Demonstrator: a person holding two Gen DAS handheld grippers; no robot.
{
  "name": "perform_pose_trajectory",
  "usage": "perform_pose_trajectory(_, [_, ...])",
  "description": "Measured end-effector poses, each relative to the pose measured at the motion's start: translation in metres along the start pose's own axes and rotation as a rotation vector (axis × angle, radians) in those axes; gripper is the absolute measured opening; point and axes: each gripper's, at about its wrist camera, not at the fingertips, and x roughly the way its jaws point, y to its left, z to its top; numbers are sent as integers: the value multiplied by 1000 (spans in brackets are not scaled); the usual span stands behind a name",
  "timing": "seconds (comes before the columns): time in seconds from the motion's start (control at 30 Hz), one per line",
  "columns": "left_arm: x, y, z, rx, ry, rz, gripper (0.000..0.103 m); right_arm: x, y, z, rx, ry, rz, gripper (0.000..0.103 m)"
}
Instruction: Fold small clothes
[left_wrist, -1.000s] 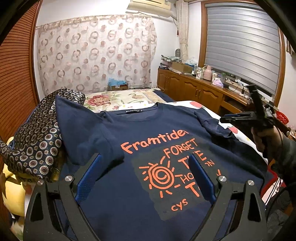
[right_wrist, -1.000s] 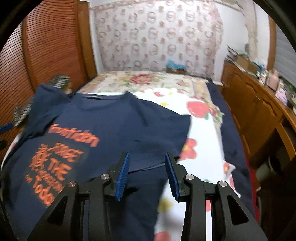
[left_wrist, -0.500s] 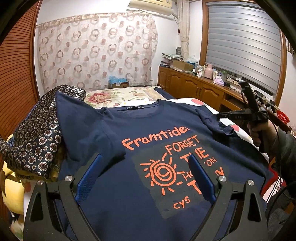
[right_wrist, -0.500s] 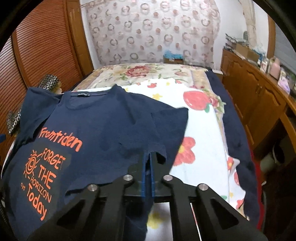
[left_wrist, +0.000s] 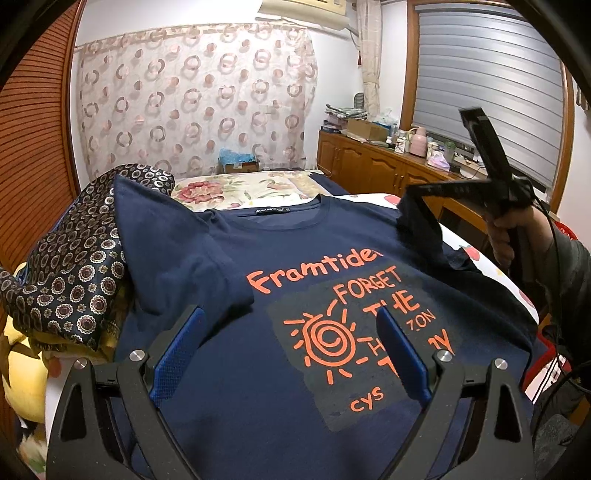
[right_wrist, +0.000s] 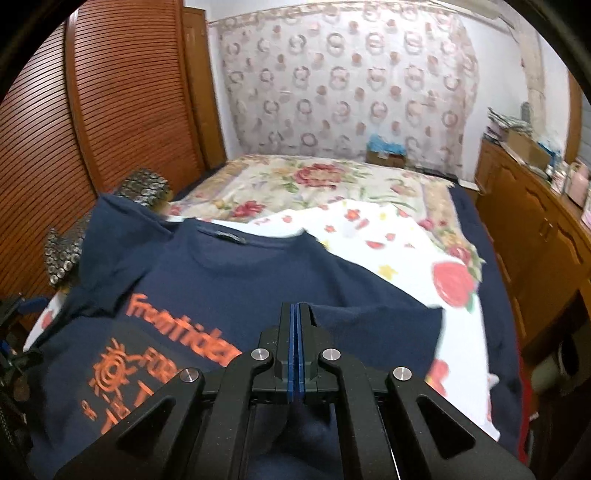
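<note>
Pinching the right sleeve (left_wrist: 421, 221) of the navy T-shirt (left_wrist: 258, 369): right gripper (left_wrist: 412, 192) clenched flat, blue pads pressed together with sleeve fabric between them, sleeve lifted clear of the bedsheet (right_wrist: 399, 251) and pulled over toward the chest. Same grip in the right wrist view: right gripper (right_wrist: 296, 314) closed tight, navy cloth bunched below and beside the pads. Gripped by a hand (left_wrist: 506, 236) in a dark sleeve at the right edge, cable trailing down.

Hovering over the lower front of the shirt: left gripper (left_wrist: 291, 354), jaws released and spread wide, nothing between them, blue pads either side of the orange sun print (left_wrist: 328, 343).

Lying face up on the bed: T-shirt, collar toward the far wall, orange lettering "Framtiden / FORGET THE" showing. Left sleeve (left_wrist: 159, 240) draped up over a dark patterned cushion (left_wrist: 74, 266) at the bed's left side. Yellow plush (left_wrist: 22, 373) just below that cushion.

Beyond the collar: floral quilt (right_wrist: 314, 181), then circle-print curtain (left_wrist: 192, 99). Wooden cabinet (left_wrist: 369, 166) along the right wall, louvred wooden doors (right_wrist: 122, 92) on the left.
</note>
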Motion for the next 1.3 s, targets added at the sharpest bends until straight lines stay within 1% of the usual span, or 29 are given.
perform_pose_trajectory(0.07, [0,1,-1,-2,3,0,94,6,11,6,-23,4,18,1])
perform_pose_trajectory(0.13, [-1,2,-2,-4,4,1,94,12,19,11,-41,7,13,1])
perform_pose_trajectory(0.2, [-2,3,-3,-7,4,0,94,18,20,13,-40,12,10,1])
perform_pose_trajectory(0.23, [-3,3,-4,-8,5,0,94,21,20,15,-35,21,14,3])
perform_pose_trajectory(0.27, [-3,4,-4,-9,5,2,94,23,20,16,-30,29,12,7])
perform_pose_trajectory(0.3, [-4,4,-4,-9,5,2,94,23,19,16,-25,30,6,16])
perform_pose_trajectory(0.33, [-5,5,-4,-10,4,3,94,20,16,15,-22,27,4,22])
perform_pose_trajectory(0.4, [-6,6,-4,-13,3,4,94,13,11,9,-18,20,5,23])
perform_pose_trajectory(0.53, [-6,9,-4,-23,2,7,94,0,11,-6,-32,40,-17,23])
perform_pose_trajectory(0.8, [-5,8,-5,-22,7,8,94,-20,8,-66,-36,126,-64,23])
perform_pose_trajectory(0.97, [-3,11,-4,-32,4,14,94,-22,6,-97,14,177,-41,23])
perform_pose_trajectory(1.03, [-2,13,-4,-34,5,20,94,-22,8,-103,30,192,-35,23])
perform_pose_trajectory(1.2, [-2,18,0,-31,3,32,94,-28,15,-109,44,170,-14,23])
perform_pose_trajectory(1.3, [-2,27,5,-29,-2,40,94,-31,16,-108,25,155,-32,23])
